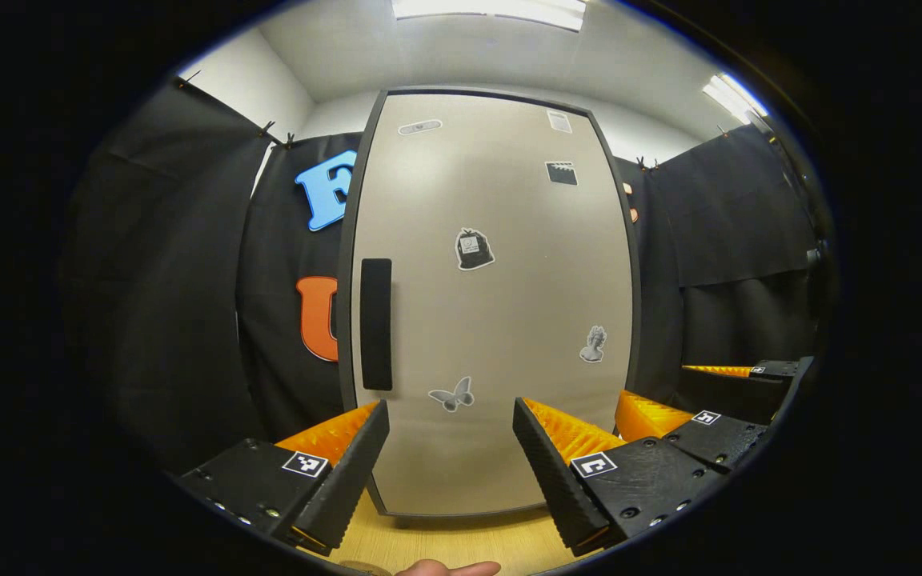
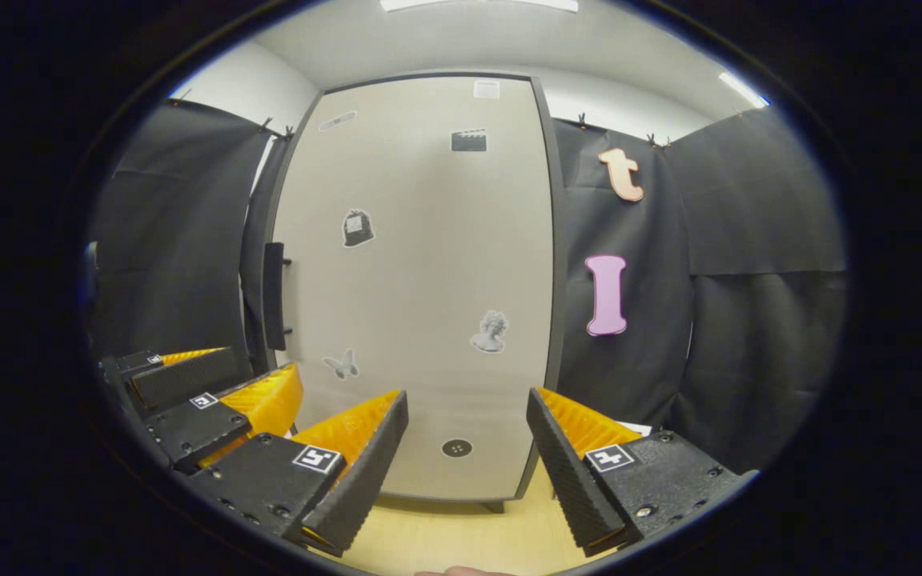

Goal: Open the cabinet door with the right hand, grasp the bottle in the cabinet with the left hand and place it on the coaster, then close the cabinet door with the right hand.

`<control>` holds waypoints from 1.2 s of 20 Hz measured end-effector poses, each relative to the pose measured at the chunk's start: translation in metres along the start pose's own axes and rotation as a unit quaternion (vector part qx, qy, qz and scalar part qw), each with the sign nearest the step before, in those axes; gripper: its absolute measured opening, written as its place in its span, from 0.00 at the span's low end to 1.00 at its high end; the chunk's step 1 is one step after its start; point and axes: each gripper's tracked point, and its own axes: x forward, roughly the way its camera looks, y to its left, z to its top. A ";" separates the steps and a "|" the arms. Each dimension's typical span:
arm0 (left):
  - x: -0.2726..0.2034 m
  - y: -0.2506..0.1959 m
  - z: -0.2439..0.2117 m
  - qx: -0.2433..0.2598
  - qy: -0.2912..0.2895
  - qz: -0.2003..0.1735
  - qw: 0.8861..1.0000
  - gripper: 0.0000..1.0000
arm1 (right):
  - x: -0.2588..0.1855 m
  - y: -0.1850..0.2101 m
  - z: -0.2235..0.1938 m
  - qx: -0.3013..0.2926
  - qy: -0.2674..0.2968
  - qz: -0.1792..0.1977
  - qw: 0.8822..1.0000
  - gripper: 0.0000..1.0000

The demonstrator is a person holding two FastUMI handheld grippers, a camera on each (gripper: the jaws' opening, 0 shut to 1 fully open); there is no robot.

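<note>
The cabinet door is shut, a tall beige panel with several grey stickers and a dark frame. Its black vertical handle sits on the left edge. What is inside the cabinet is hidden. My left gripper is open and empty, a short way in front of the door's lower part. My right gripper is beside it on the right, also open. In the right gripper view the door faces me with its handle at the far left. The right gripper is open and the left gripper is lower left.
The cabinet stands on a light wooden tabletop. Black cloth walls close in both sides. A fingertip shows at the bottom edge of the left gripper view. A small dark round mark sits low on the door.
</note>
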 end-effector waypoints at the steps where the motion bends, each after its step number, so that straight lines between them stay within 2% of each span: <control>1: 0.000 -0.001 0.001 0.005 -0.002 0.000 1.000 0.94 | 0.000 -0.001 0.001 -0.001 -0.002 0.001 1.000 0.96; 5: -0.003 0.000 0.003 0.007 -0.005 -0.007 1.000 0.94 | 0.010 0.001 0.003 0.003 -0.005 0.005 1.000 0.96; 9: -0.010 0.015 0.007 0.014 -0.017 0.008 1.000 0.95 | 0.021 0.018 0.005 0.002 -0.003 0.025 1.000 0.96; 14: -0.025 0.051 0.008 0.026 -0.013 0.053 0.998 0.95 | 0.040 0.055 0.007 0.000 -0.009 0.069 0.998 0.96; 19: -0.045 0.090 0.008 0.038 -0.009 0.096 0.995 0.95 | 0.069 0.110 0.002 -0.024 -0.010 0.122 0.992 0.96; 24: -0.074 0.134 -0.006 0.045 0.009 0.156 0.987 0.96 | 0.095 0.168 0.014 -0.042 -0.029 0.170 0.984 0.95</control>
